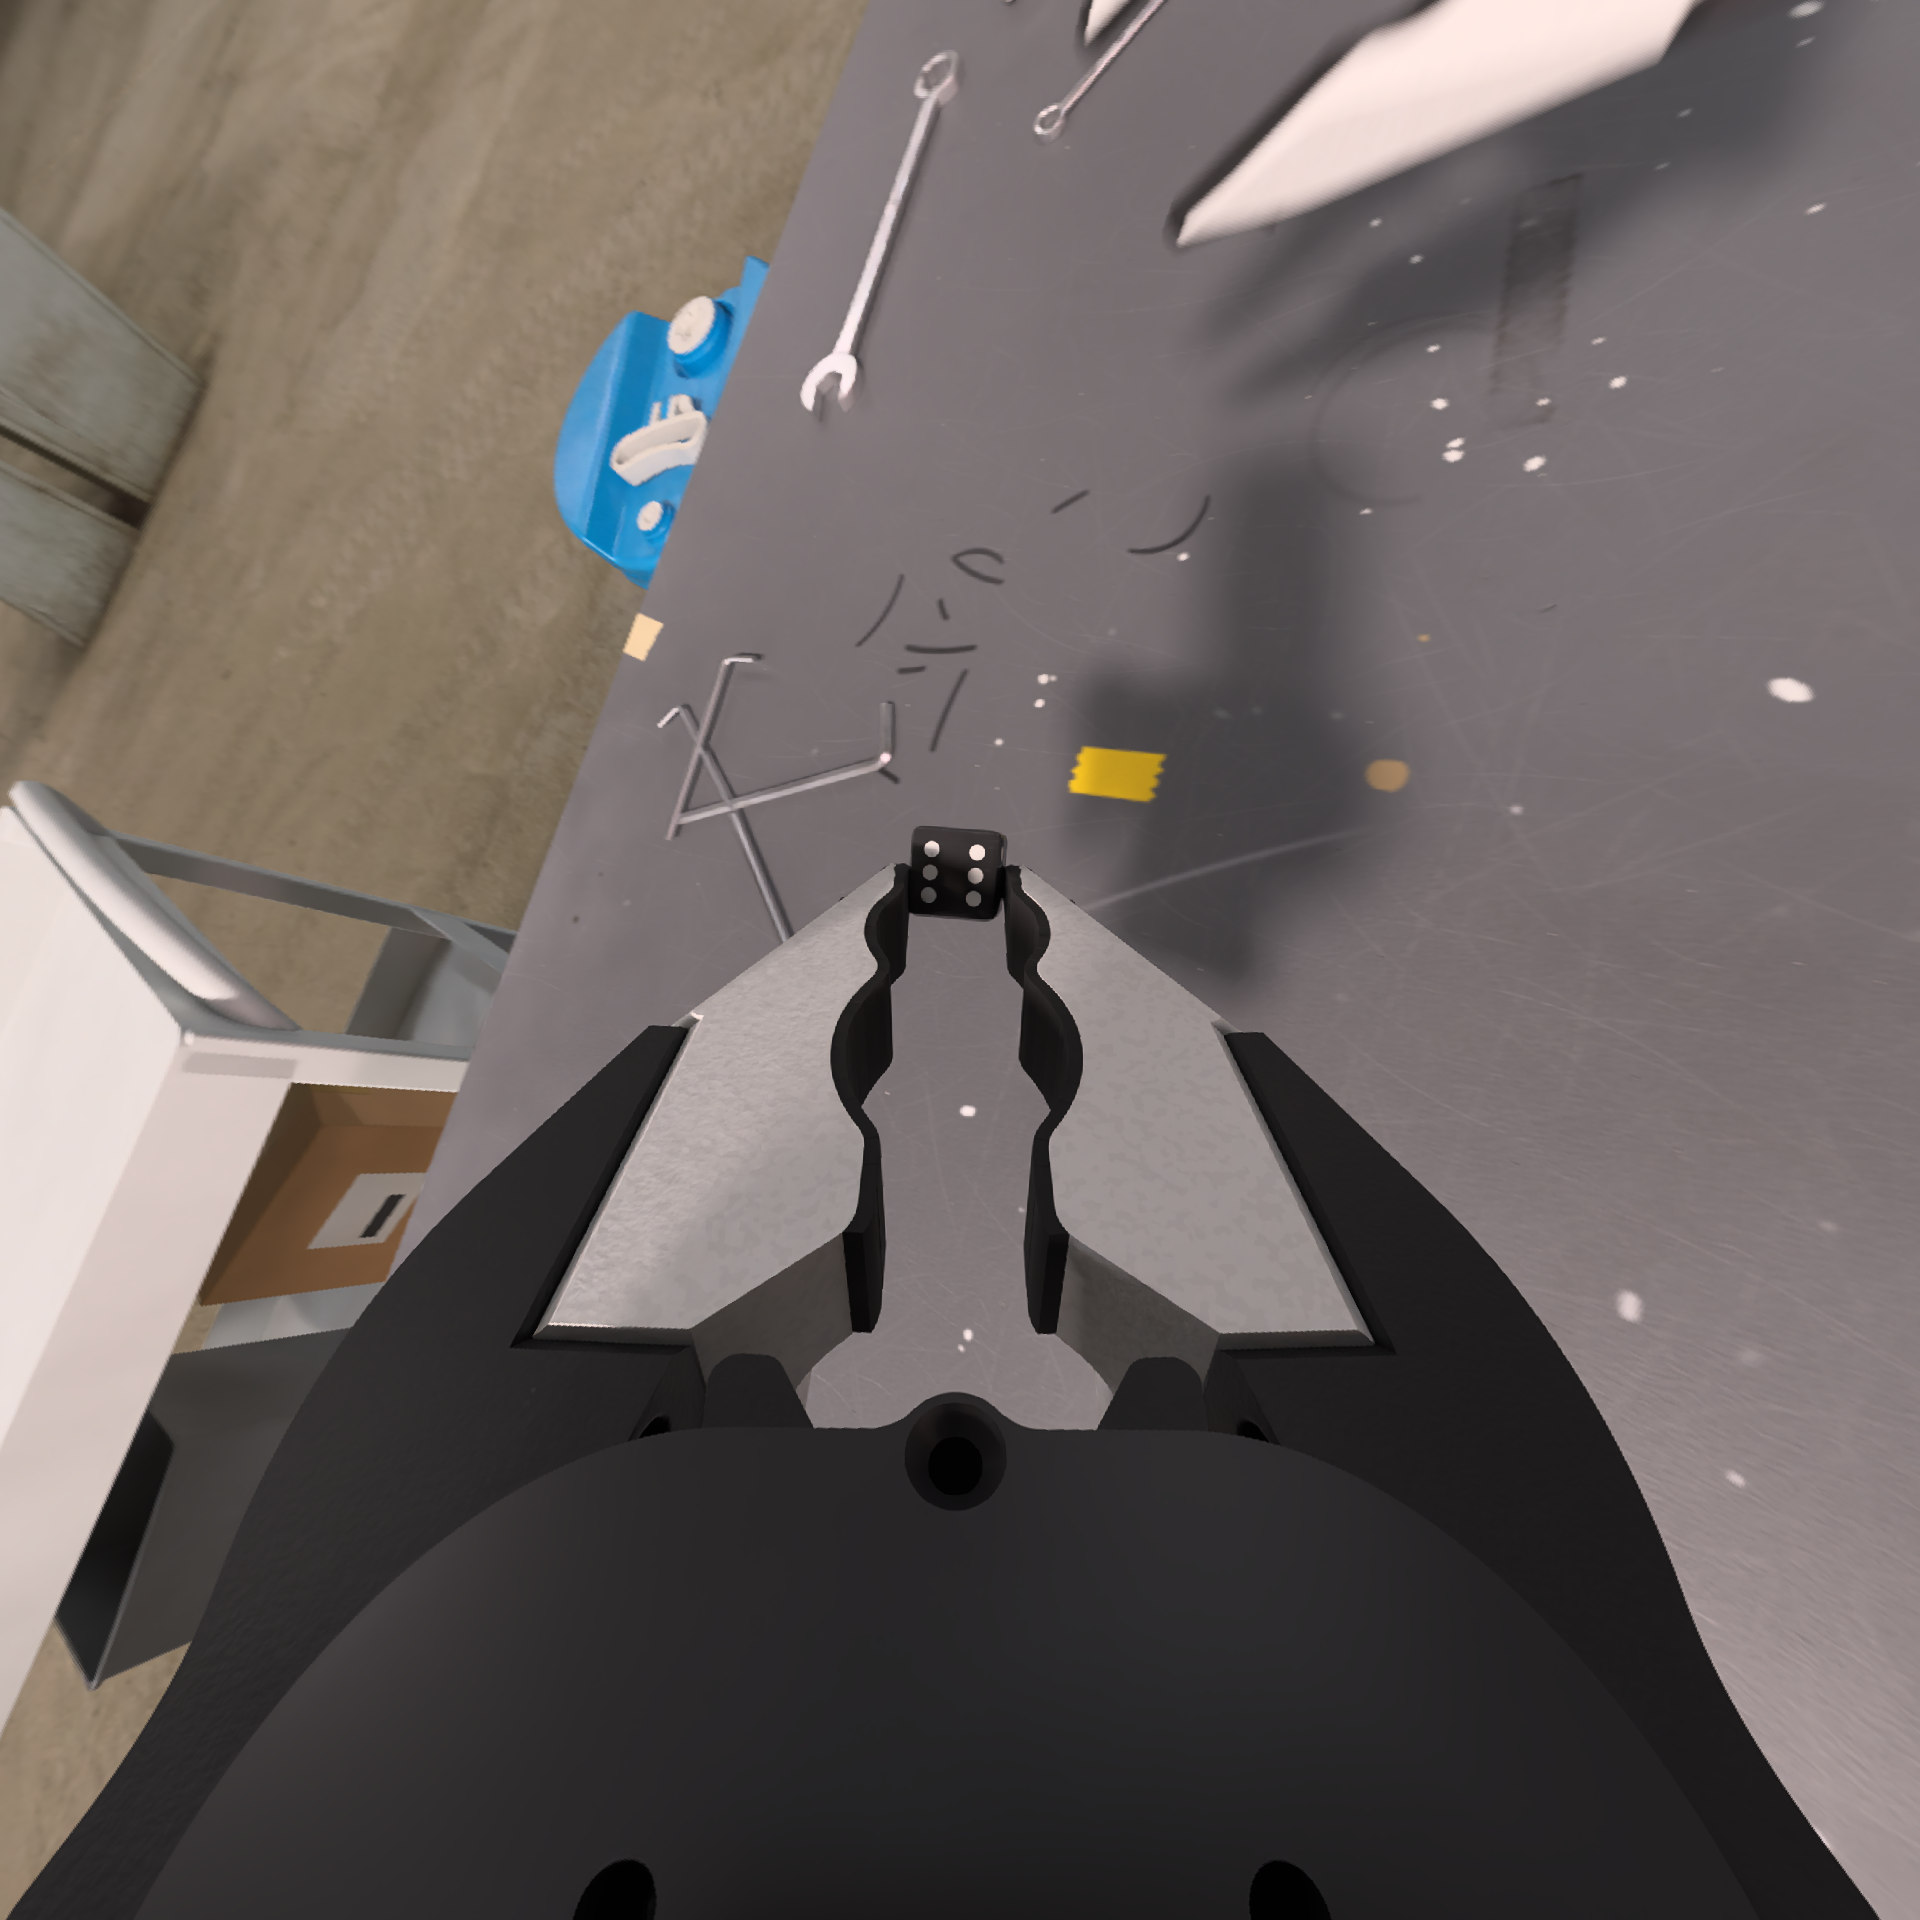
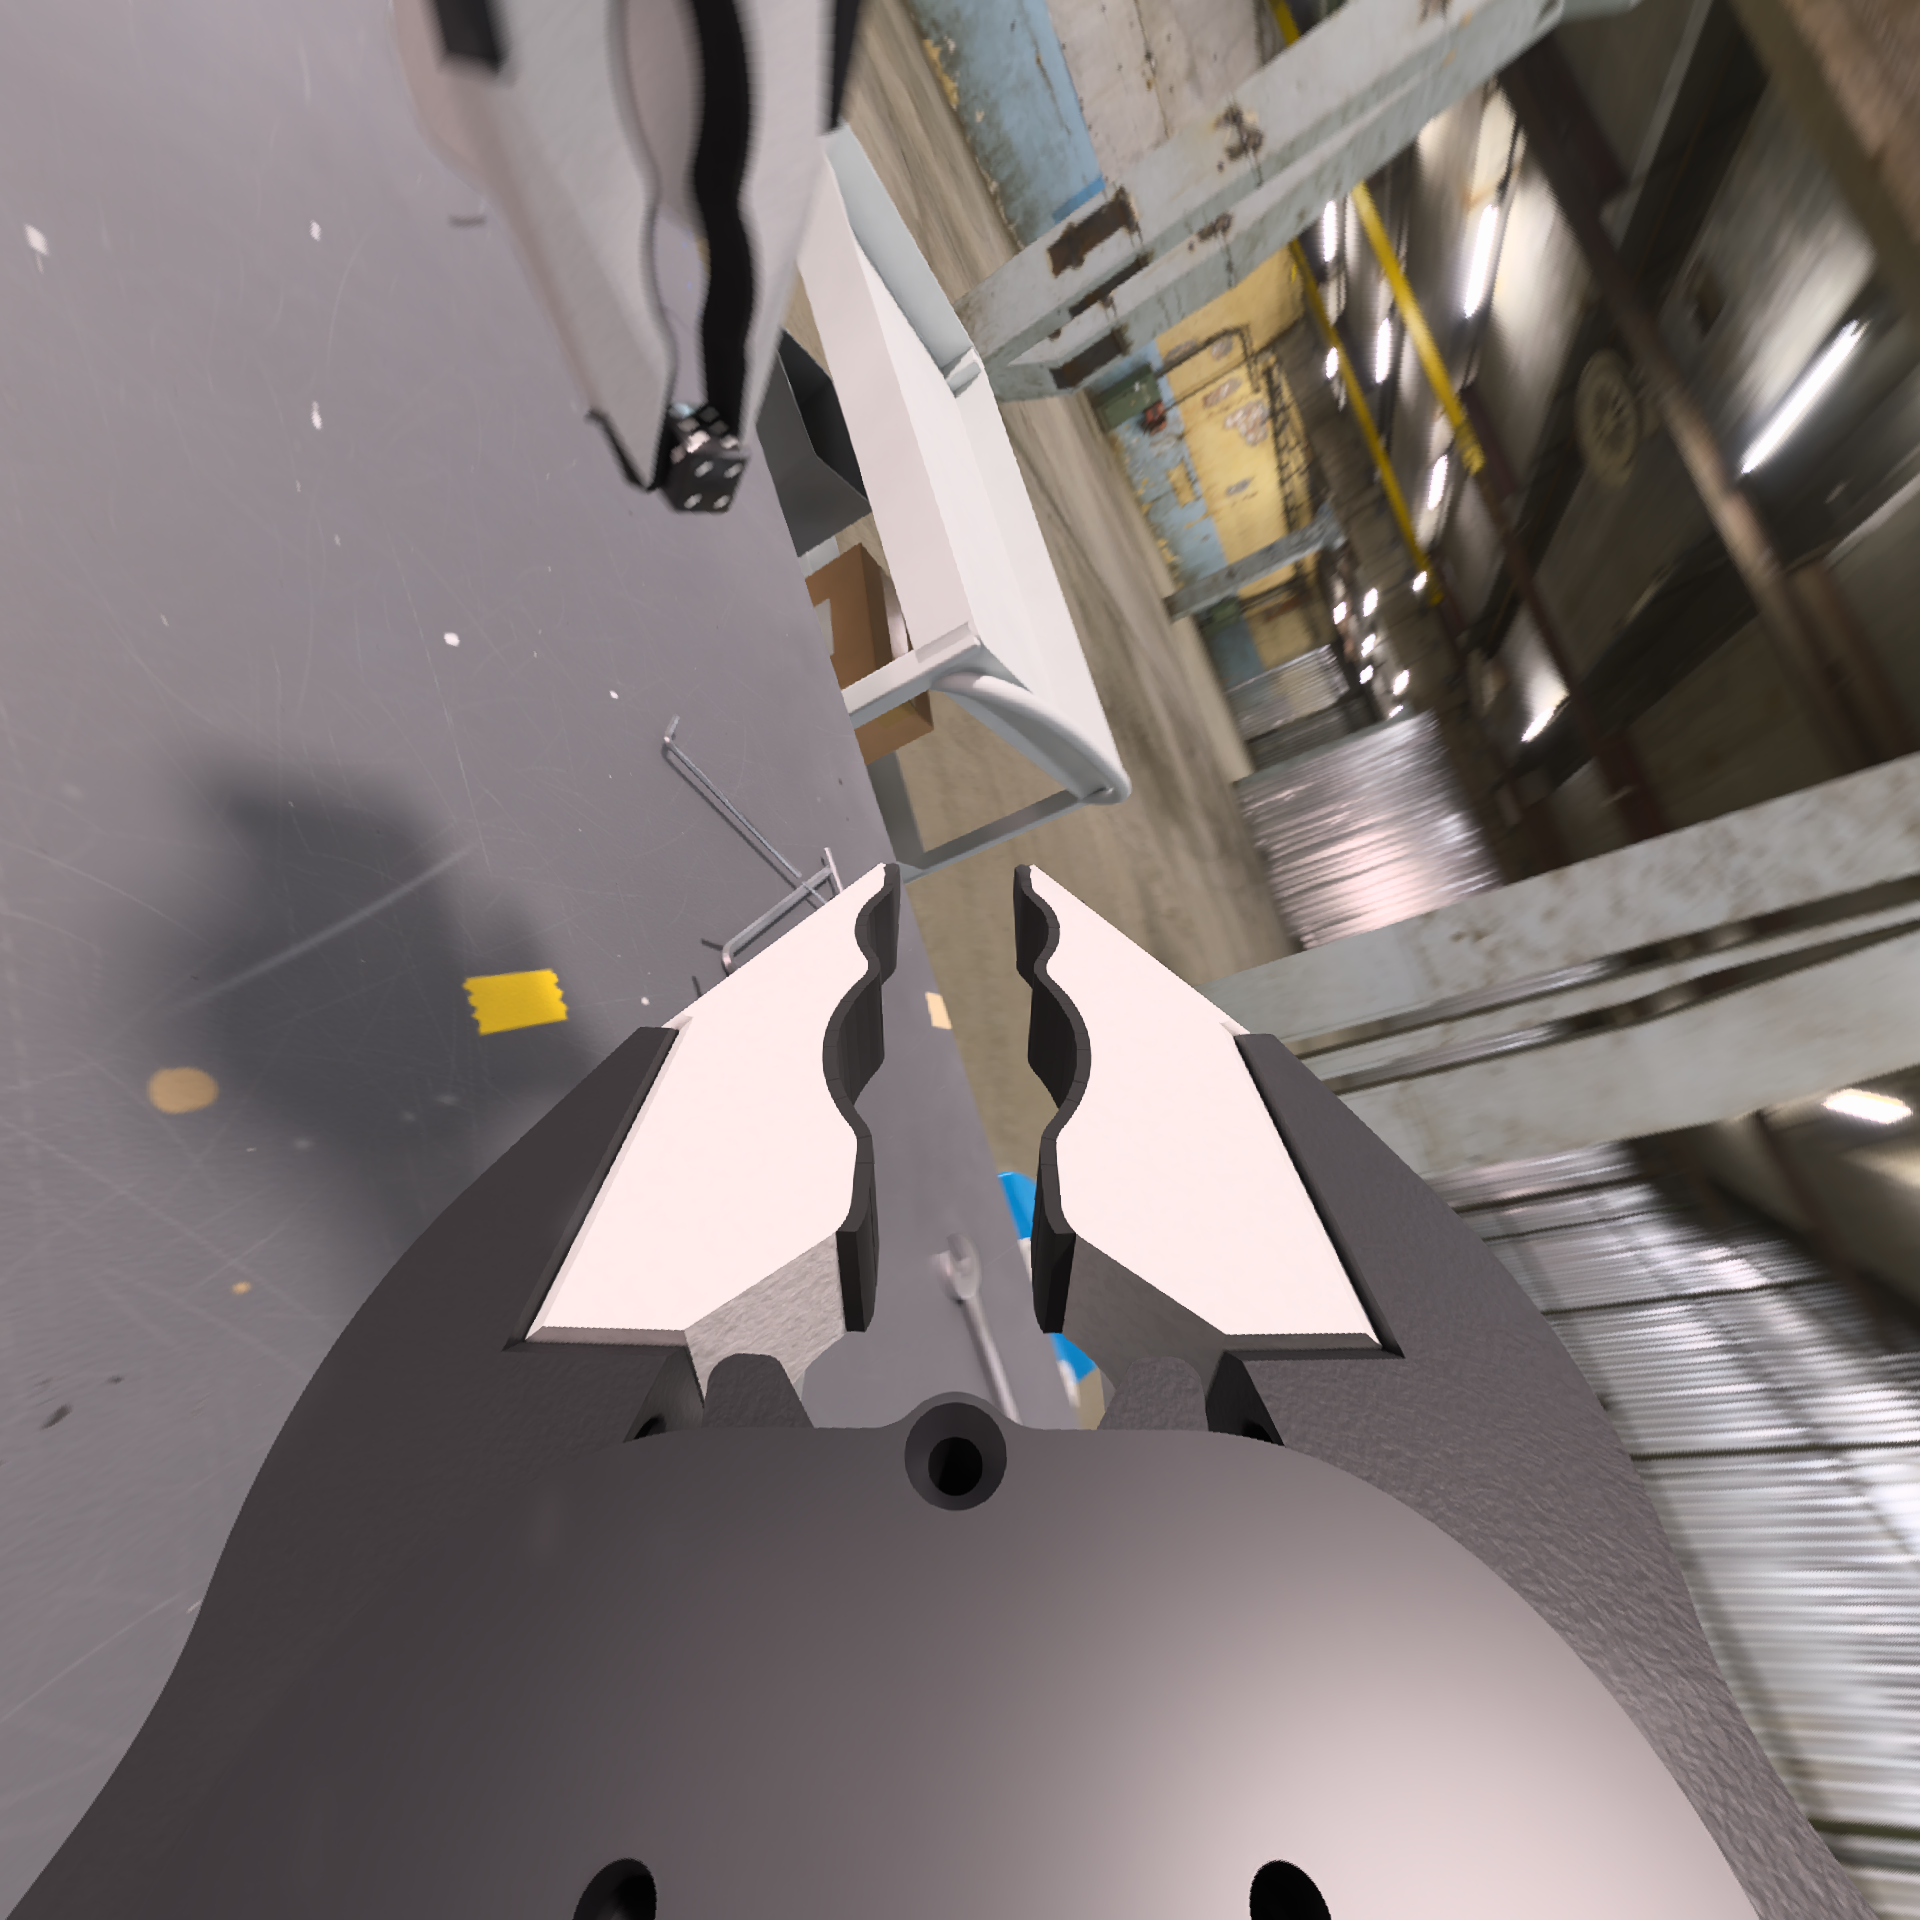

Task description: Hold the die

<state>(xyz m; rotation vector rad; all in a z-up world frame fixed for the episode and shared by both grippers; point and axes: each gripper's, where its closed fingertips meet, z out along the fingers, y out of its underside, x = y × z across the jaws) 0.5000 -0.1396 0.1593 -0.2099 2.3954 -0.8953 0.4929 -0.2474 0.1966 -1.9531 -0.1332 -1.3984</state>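
Note:
A small black die (image 1: 954, 873) with white pips sits between the tips of my left gripper (image 1: 956, 878), which is shut on it. The die is held above the grey table (image 1: 1455, 1039). The right wrist view shows the same die (image 2: 707, 470) at the tip of the left gripper's fingers (image 2: 665, 260), clear of the table. My right gripper (image 2: 956, 883) is open and empty, with nothing between its fingers, near the table's edge. Its white fingers (image 1: 1403, 114) show at the top right of the left wrist view.
On the table lie a wrench (image 1: 883, 239), a thinner wrench (image 1: 1101, 68), several hex keys (image 1: 748, 769), a yellow tape piece (image 1: 1117, 774) and thin dark scraps (image 1: 935, 634). A blue clamp (image 1: 644, 416) hangs on the table edge. A white cart (image 1: 114, 1091) with a cardboard box (image 1: 322, 1195) stands beside it.

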